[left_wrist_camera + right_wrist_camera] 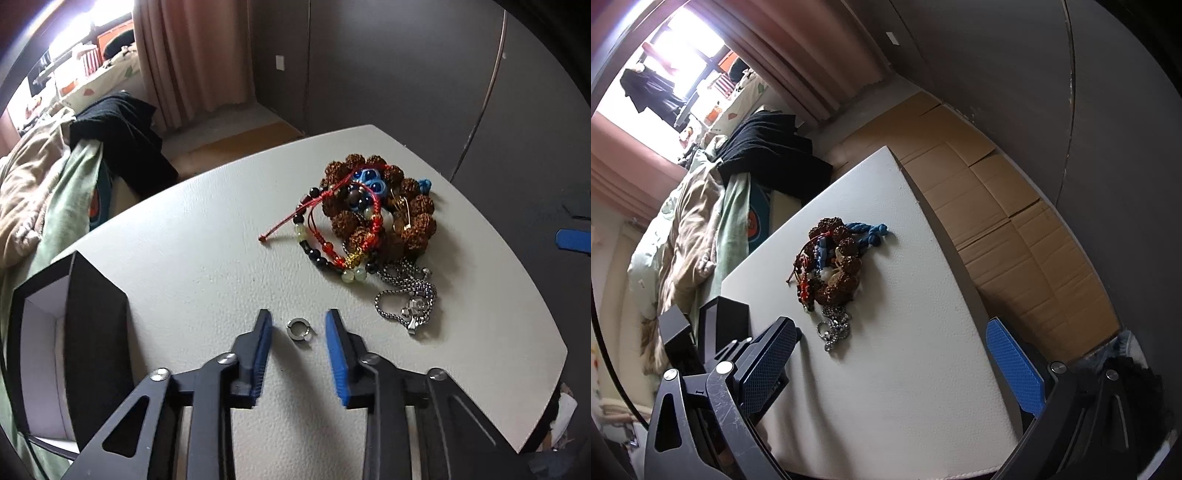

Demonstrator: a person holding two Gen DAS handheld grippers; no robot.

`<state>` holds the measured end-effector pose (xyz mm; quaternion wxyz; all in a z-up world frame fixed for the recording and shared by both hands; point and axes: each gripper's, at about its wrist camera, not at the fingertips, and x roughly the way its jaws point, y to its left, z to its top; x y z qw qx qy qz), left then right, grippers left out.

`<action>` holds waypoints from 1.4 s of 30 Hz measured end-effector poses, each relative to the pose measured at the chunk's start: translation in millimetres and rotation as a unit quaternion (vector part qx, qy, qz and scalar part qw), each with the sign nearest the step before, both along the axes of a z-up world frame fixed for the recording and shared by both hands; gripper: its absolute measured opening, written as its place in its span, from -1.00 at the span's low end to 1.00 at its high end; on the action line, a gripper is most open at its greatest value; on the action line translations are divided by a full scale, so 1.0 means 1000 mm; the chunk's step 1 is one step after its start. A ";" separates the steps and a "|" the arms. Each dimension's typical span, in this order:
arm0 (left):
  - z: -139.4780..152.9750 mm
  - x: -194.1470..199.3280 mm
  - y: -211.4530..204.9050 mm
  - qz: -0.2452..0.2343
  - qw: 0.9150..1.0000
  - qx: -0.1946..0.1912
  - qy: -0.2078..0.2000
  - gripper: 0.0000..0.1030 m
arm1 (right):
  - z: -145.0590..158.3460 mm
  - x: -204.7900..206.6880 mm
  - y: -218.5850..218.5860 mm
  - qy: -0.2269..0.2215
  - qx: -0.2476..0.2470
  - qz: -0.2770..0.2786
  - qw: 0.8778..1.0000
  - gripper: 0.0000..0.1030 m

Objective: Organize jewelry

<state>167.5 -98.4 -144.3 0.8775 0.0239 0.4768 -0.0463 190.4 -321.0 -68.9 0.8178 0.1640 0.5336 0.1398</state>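
A small silver ring point(299, 327) lies on the white table point(207, 236), right between the blue pads of my open left gripper point(299, 328); the pads do not touch it. A pile of jewelry point(373, 218) lies further right: brown seed-bead bracelet, red cord bracelet, dark and green beads, blue cord, and a silver chain point(406, 295). A black open box point(70, 347) with a white lining stands at the table's left edge. My right gripper point(890, 339) is open and empty above the near table, with the pile point(831, 266) beyond it.
A bed with rumpled beige and green bedding point(40, 192) and black clothing point(122, 147) lies left of the table. Flattened cardboard point(997, 206) covers the floor to the right. A dark wall and pink curtains point(192, 55) stand behind.
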 end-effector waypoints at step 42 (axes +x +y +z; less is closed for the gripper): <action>0.076 -0.042 0.103 0.098 0.988 -0.088 -0.080 -0.75 | -0.050 0.005 0.118 0.028 -0.134 0.115 0.984 0.45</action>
